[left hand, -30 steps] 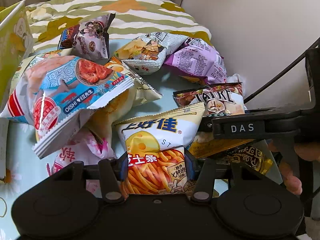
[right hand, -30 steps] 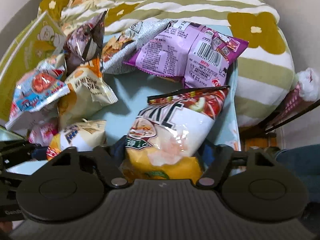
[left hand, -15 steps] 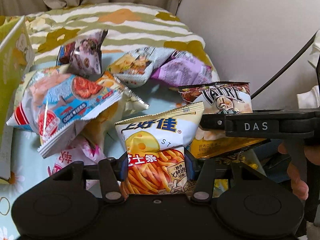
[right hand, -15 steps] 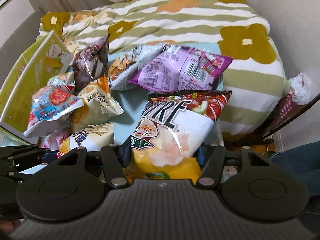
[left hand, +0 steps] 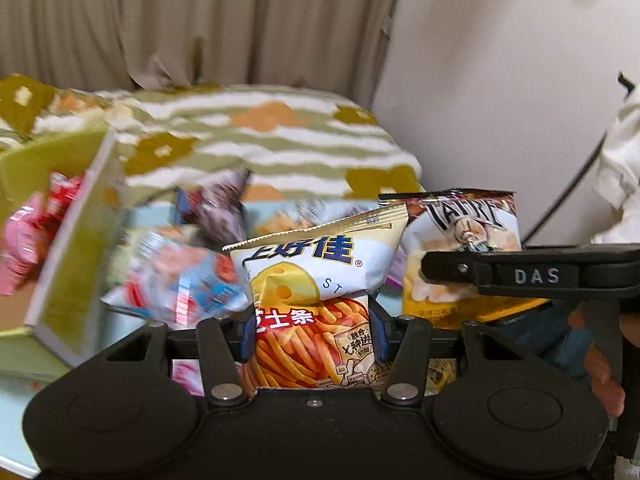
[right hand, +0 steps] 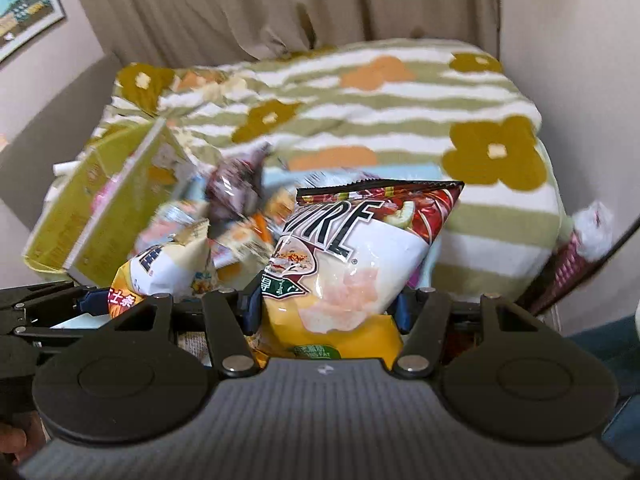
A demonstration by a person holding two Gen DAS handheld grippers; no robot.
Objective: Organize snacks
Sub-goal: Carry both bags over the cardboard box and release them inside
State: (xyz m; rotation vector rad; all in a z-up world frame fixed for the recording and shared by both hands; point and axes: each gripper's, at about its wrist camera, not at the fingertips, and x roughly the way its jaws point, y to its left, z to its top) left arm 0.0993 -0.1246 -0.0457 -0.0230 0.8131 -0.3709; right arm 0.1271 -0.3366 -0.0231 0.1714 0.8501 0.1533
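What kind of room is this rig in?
Most likely a bedroom at home: a floral striped blanket lies over what looks like a bed, beige curtains hang behind it, and a framed picture is on the wall.

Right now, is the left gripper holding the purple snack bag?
No, the left gripper is clamped on a white-and-orange cheese-stick snack bag.
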